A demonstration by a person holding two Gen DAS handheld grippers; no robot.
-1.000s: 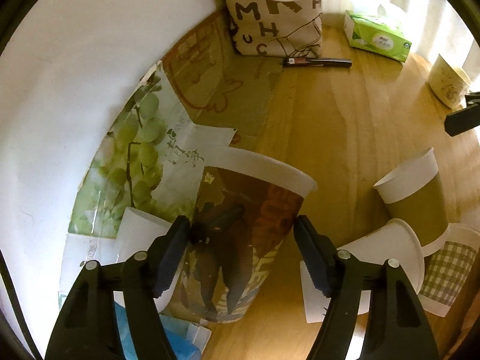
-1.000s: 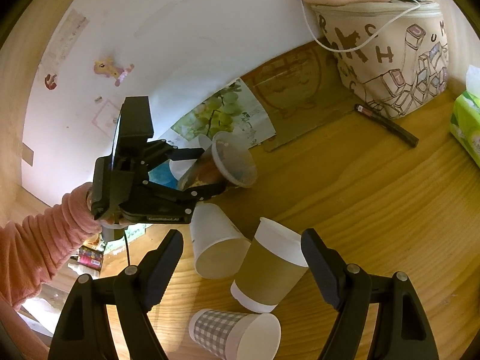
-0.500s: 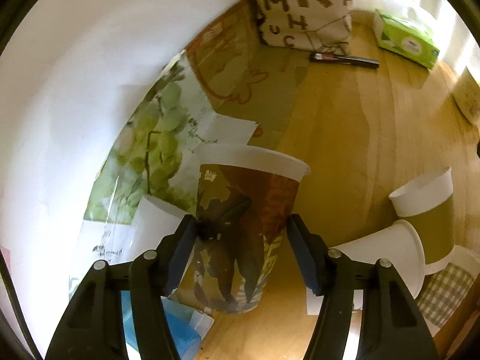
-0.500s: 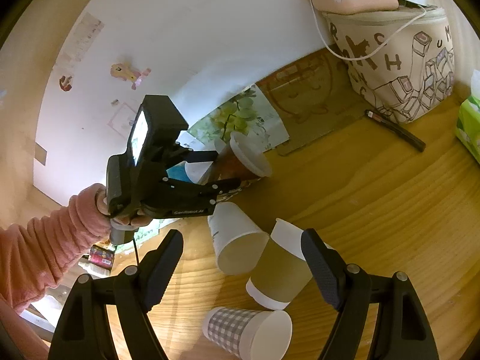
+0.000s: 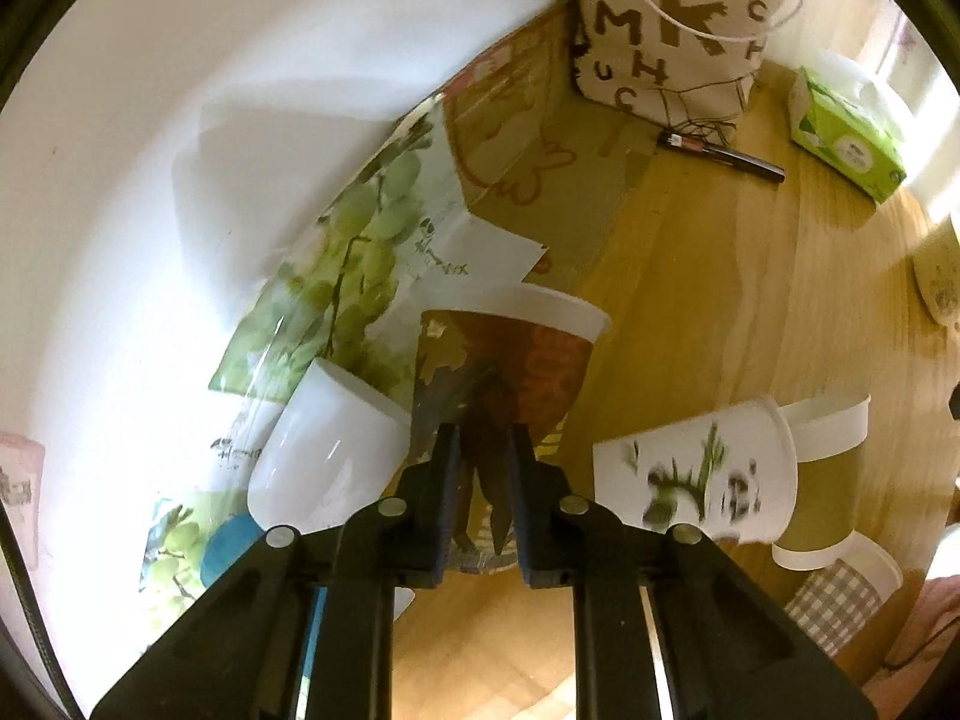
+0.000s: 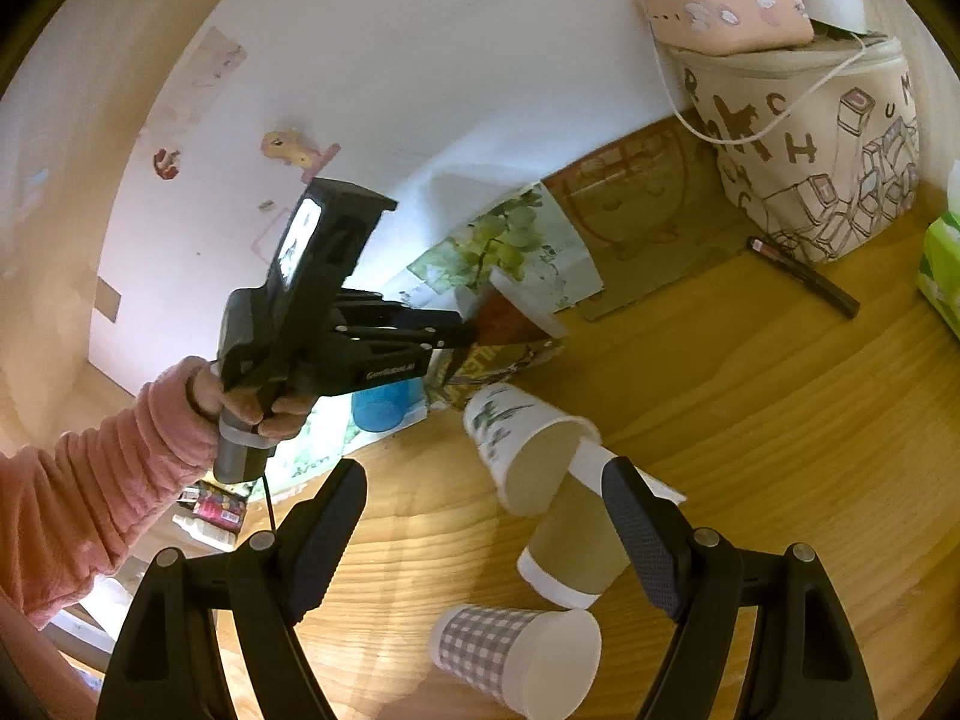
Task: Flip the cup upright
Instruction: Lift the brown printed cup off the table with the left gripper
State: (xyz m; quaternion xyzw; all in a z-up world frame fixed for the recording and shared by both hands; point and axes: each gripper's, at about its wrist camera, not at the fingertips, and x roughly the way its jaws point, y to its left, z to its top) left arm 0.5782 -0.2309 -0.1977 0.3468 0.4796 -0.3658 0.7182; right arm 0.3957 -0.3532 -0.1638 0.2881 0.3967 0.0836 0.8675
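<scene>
A brown printed paper cup [image 5: 504,372] stands near the wall, rim up and tilted. My left gripper [image 5: 480,450] has its fingers drawn close together against the cup's lower side; the right wrist view shows its tips [image 6: 462,333] on the squashed cup [image 6: 510,330]. My right gripper [image 6: 486,516] is open and empty, above three cups lying on their sides: a white leaf-print cup [image 6: 522,450], a brown sleeved cup [image 6: 576,546] and a checked cup [image 6: 516,654].
A white cup [image 5: 330,450] lies tipped left of the printed cup. A lettered fabric bag [image 5: 666,30], a dark pen [image 5: 720,150] and a green tissue box [image 5: 846,138] stand at the back. Grape-print sheets [image 5: 360,240] lean on the wall.
My left gripper's fingers have closed from wide apart to a narrow gap on the printed cup, squashing it. The leaf-print cup has rolled, showing its print. The right gripper stays open.
</scene>
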